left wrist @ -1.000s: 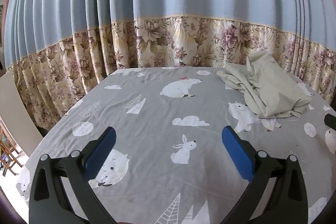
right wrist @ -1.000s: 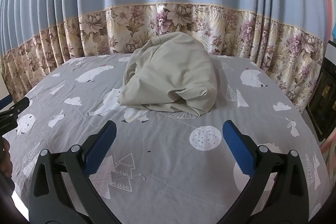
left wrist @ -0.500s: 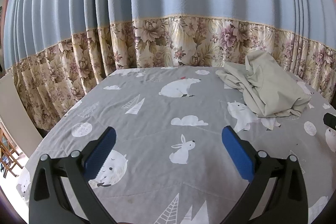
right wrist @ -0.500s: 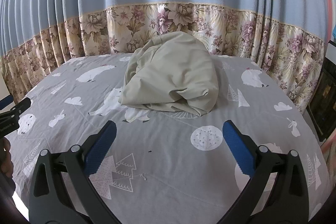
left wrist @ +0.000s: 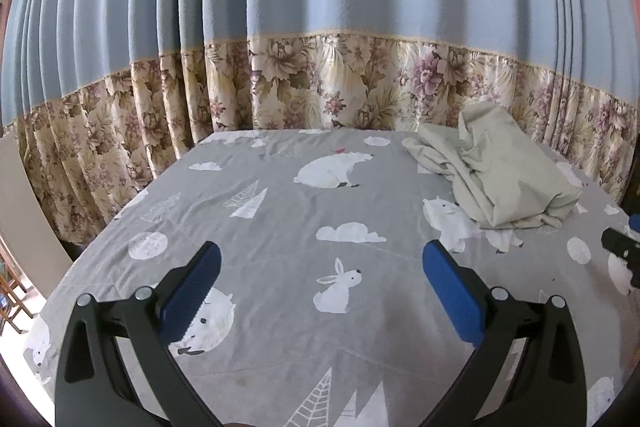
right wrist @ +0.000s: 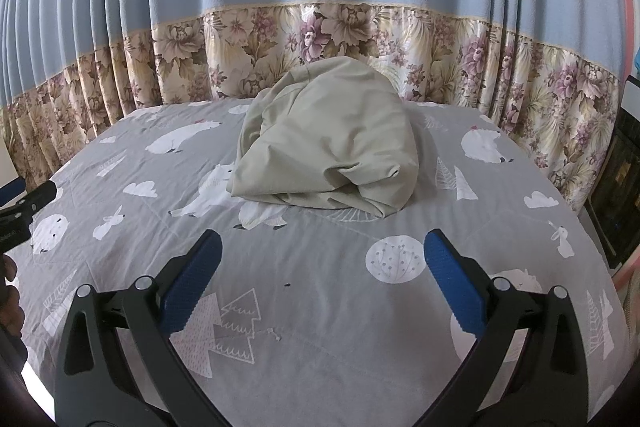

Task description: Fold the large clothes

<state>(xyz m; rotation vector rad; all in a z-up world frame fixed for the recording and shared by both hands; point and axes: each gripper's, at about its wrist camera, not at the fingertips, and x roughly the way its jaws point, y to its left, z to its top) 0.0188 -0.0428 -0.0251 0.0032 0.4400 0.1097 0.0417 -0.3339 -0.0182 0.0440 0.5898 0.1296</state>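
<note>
- Left gripper [left wrist: 320,279]: fingers spread wide, nothing between the blue pads [left wrist: 192,285]; hovered over the grey printed bedsheet [left wrist: 280,227].
- Right gripper [right wrist: 320,275]: also wide apart, nothing held, above the same sheet.
- Beige garment [right wrist: 328,139] sat crumpled in a heap straight ahead of the right fingers, beyond the tips, not touching them.
- From the left wrist view the garment [left wrist: 500,175] lay ahead and off to the right of the right-hand finger, well apart.
- Blue-and-floral curtain [left wrist: 320,27] hung behind the bed, past the heap.
</note>
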